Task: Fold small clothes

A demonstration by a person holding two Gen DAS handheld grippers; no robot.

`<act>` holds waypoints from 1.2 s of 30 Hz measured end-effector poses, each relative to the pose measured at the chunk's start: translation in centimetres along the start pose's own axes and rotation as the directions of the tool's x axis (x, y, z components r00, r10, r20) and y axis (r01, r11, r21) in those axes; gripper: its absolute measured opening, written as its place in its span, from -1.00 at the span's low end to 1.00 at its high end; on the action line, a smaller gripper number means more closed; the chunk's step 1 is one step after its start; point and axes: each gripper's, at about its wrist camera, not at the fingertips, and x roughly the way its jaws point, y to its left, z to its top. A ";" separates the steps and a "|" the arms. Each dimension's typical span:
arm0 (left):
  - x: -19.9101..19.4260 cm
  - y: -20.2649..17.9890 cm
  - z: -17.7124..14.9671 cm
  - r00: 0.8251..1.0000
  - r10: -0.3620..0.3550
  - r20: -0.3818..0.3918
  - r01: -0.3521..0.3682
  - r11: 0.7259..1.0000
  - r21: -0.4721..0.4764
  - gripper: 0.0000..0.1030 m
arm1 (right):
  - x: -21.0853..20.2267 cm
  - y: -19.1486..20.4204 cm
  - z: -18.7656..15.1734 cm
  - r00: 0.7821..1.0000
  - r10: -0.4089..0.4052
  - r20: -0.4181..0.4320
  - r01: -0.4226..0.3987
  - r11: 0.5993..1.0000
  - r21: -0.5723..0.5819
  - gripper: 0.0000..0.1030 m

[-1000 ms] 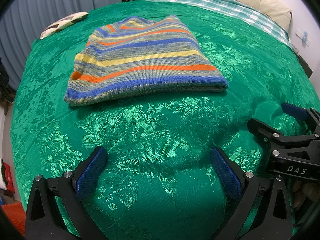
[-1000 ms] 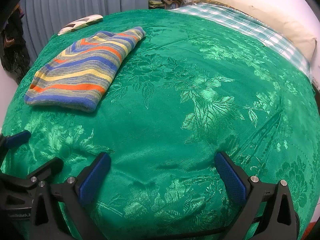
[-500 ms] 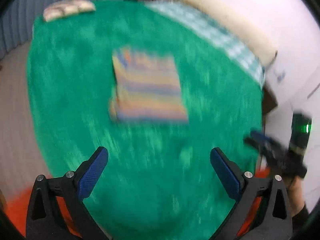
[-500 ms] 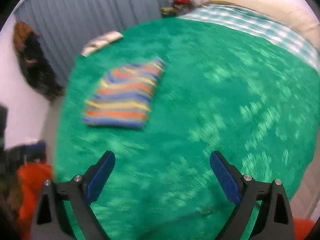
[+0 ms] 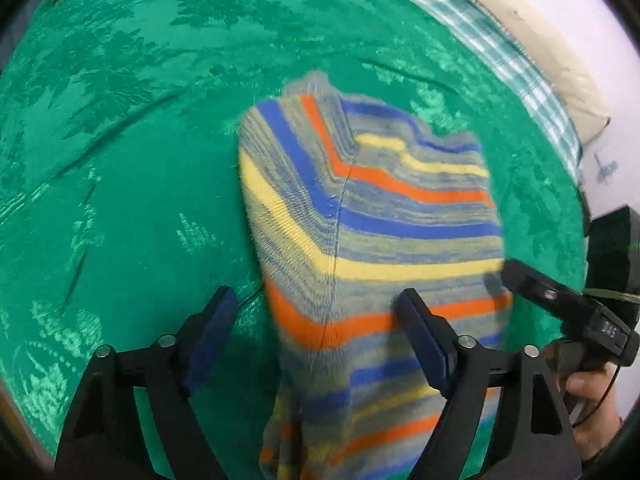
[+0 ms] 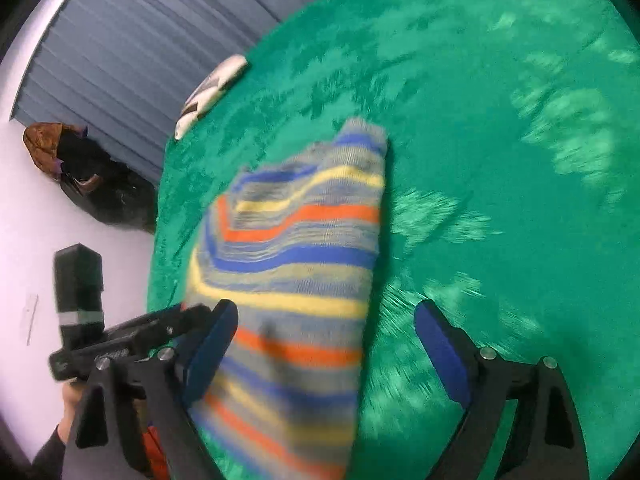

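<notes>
A striped knit garment (image 5: 372, 240), in blue, orange, yellow and grey, lies folded on the green bedspread (image 5: 120, 160). My left gripper (image 5: 316, 340) is open, hovering above it; the garment's near left part lies between its fingers. My right gripper (image 6: 324, 348) is open too, above the garment (image 6: 296, 264), whose right edge runs between the fingers. Neither gripper holds the cloth. The right gripper shows at the right of the left wrist view (image 5: 568, 316), and the left one at the left of the right wrist view (image 6: 132, 340). Both views are motion-blurred.
A small patterned cushion (image 6: 212, 92) lies at the bed's far edge. A checked sheet (image 5: 500, 48) and a cream pillow (image 5: 540, 40) lie at the head. Blue-grey curtains (image 6: 120, 48) and a dark bag (image 6: 104, 192) stand beside the bed.
Both grippers rose high above the bed, then came down close over the garment, which now fills the lower middle of both views. Both stayed open.
</notes>
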 end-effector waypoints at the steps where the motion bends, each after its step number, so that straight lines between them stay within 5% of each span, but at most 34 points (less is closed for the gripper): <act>1: 0.1 -0.2 0.1 1.000 0.010 0.002 -0.010 1.000 0.004 0.61 | 1.1 0.0 0.1 1.000 0.002 -0.008 -0.002 1.000 0.010 0.60; 2: 0.3 -0.4 0.0 0.999 0.029 0.016 -0.029 1.000 0.005 0.25 | 1.8 0.2 0.0 1.000 -0.007 -0.002 0.007 1.000 0.004 0.32; 3: 0.3 -0.5 0.0 1.000 0.019 0.022 -0.019 1.000 0.004 -0.13 | 2.3 0.8 0.0 1.000 -0.020 0.011 0.020 1.000 -0.024 -0.26; 4: 0.4 -0.7 0.1 1.000 -0.013 0.010 0.013 1.000 -0.004 -0.71 | 2.6 1.3 0.0 0.999 -0.034 0.002 0.034 0.999 -0.042 -0.28; 6: -0.4 -1.4 0.4 1.000 0.007 0.024 -0.006 1.000 -0.010 -0.74 | 1.9 2.9 -0.1 0.996 -0.080 0.029 0.083 0.993 -0.080 -0.46; 13: -8.2 -9.1 0.0 0.972 -0.069 0.223 0.035 0.987 0.155 -0.75 | -7.4 8.2 0.1 0.971 -0.082 0.225 0.145 0.950 -0.277 -0.50; 15: -8.9 -10.9 0.0 0.963 -0.076 0.258 0.029 0.983 0.181 -0.71 | -9.6 8.1 0.6 0.962 -0.081 0.260 0.156 0.946 -0.284 -0.50; 16: -8.6 -11.2 0.1 0.964 -0.070 0.257 0.023 0.983 0.182 -0.52 | -10.2 7.7 1.0 0.959 -0.093 0.268 0.169 0.946 -0.277 -0.50; 17: -7.3 -11.6 0.2 0.972 -0.044 0.231 0.003 0.985 0.175 -0.06 | -10.6 6.9 1.5 0.956 -0.109 0.272 0.182 0.948 -0.261 -0.47; 19: -4.9 -11.6 -0.1 0.976 0.056 0.208 -0.090 0.984 0.156 0.42 | -10.2 4.4 2.0 0.950 -0.191 0.246 0.248 0.943 -0.224 -0.02; 20: -4.5 -11.3 -0.8 0.971 0.111 0.213 -0.146 0.977 0.155 0.37 | -10.0 3.2 1.7 0.936 -0.267 0.230 0.315 0.926 -0.210 0.50; 22: -5.7 -10.3 -2.7 0.960 0.162 0.229 -0.204 0.963 0.175 0.37 | -11.2 0.4 -0.1 0.898 -0.381 0.220 0.420 0.891 -0.172 0.59; 24: -8.0 -10.4 -6.3 0.938 0.210 0.275 -0.272 0.939 0.212 0.39 | -12.9 -0.6 -1.9 0.887 -0.407 0.218 0.445 0.879 -0.172 0.61; 28: -13.4 -12.0 -12.7 0.889 0.269 0.370 -0.364 0.905 0.218 0.95 | -18.0 0.8 -7.9 0.859 -0.465 0.215 0.506 0.838 -0.204 0.87; 29: -15.2 -12.6 -14.7 0.876 0.288 0.388 -0.382 0.904 0.192 0.95 | -19.1 1.3 -8.9 0.857 -0.468 0.215 0.508 0.836 -0.206 0.94; 34: -20.9 -14.7 -20.2 0.866 0.317 0.386 -0.392 0.911 0.131 0.96 | -24.1 6.5 -16.7 0.853 -0.464 0.238 0.510 0.838 -0.194 0.99; 36: -22.8 -14.8 -21.9 0.907 0.286 0.308 -0.335 0.935 0.117 0.96 | -25.1 8.2 -19.1 0.848 -0.474 0.238 0.521 0.830 -0.200 0.99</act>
